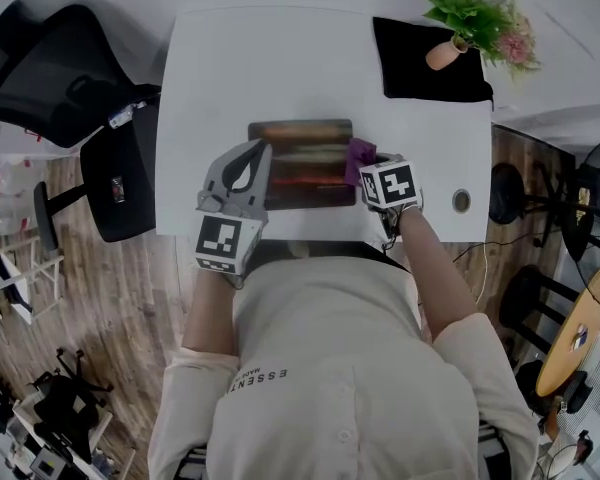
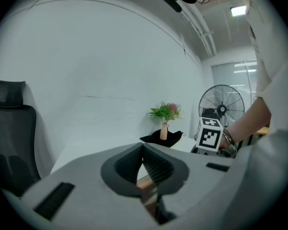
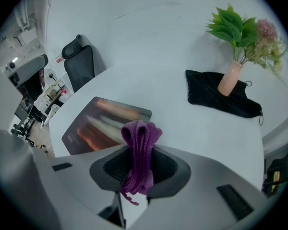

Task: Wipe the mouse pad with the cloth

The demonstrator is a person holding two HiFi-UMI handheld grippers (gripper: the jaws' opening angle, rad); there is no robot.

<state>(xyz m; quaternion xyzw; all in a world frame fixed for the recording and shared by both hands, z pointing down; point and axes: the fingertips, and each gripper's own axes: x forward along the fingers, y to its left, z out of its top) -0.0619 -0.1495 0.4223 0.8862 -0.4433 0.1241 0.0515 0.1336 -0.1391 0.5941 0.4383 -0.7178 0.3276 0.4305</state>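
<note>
A dark mouse pad (image 1: 305, 173) with reddish stripes lies near the front of the white table (image 1: 210, 78); the right gripper view shows the mouse pad (image 3: 101, 123) too. My right gripper (image 1: 368, 168) is at the pad's right edge, shut on a purple cloth (image 1: 359, 156). In its own view the folded cloth (image 3: 140, 140) sticks up between the jaws of the right gripper (image 3: 139, 152). My left gripper (image 1: 257, 153) hovers at the pad's left end. The pads of the left gripper (image 2: 144, 151) meet with nothing between them.
A black cloth (image 1: 420, 68) lies at the table's back right with a small vase of greenery (image 1: 472, 23) on it. A cable hole (image 1: 461, 201) is near the right front corner. A black office chair (image 1: 50, 68) stands left; a fan (image 2: 222, 108) stands off to the right.
</note>
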